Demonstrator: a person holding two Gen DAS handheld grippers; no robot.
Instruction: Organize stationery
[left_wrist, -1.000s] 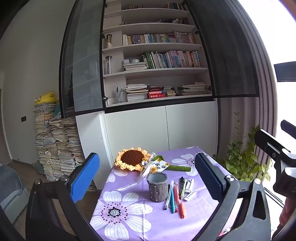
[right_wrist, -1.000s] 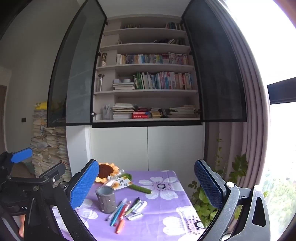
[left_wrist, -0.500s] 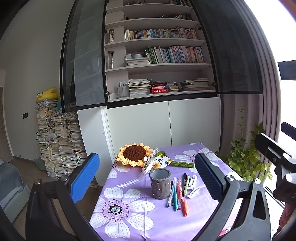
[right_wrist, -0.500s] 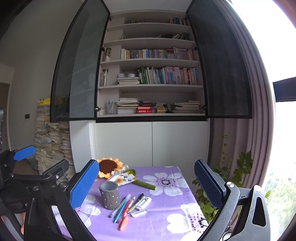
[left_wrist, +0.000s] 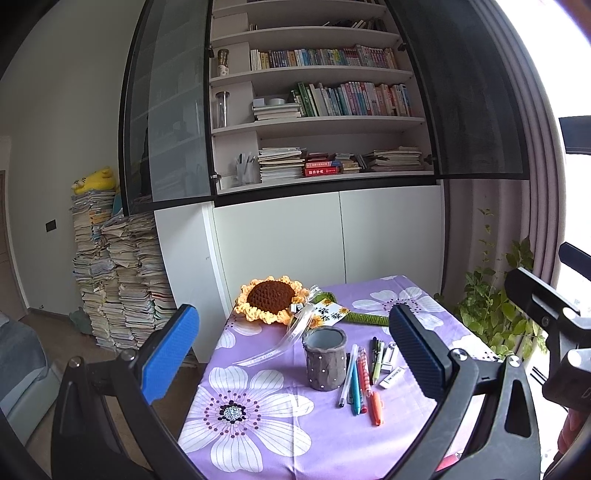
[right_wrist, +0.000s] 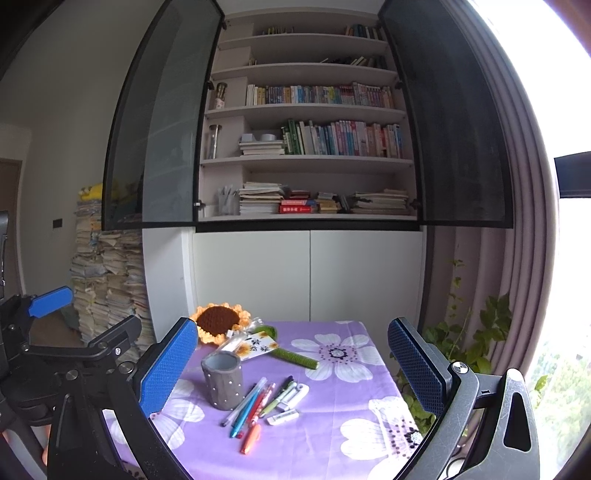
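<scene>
The pens (left_wrist: 360, 376) are lying in a loose fan on the purple flowered tablecloth (left_wrist: 258, 424), just to the right of the grey pen cup (left_wrist: 325, 358), their long axes running roughly from the near edge toward the cabinet. An orange marker (left_wrist: 375, 408) is sitting nearest the camera, and a small white eraser (left_wrist: 391, 377) is lying just right of the group. In the right wrist view the same pens (right_wrist: 258, 400) are slanting up to the right beside the cup (right_wrist: 222, 384), which is standing upright with its mouth open.

Bare cloth is lying in front of the pens and to their right before the table edge. Behind the cup a crocheted sunflower (left_wrist: 271, 299) is lying with a tag (left_wrist: 327, 314) bearing writing too small to read.

The left gripper (left_wrist: 295, 358) and the right gripper (right_wrist: 291, 373) are both hanging above the table with jaws spread wide, holding nothing.
</scene>
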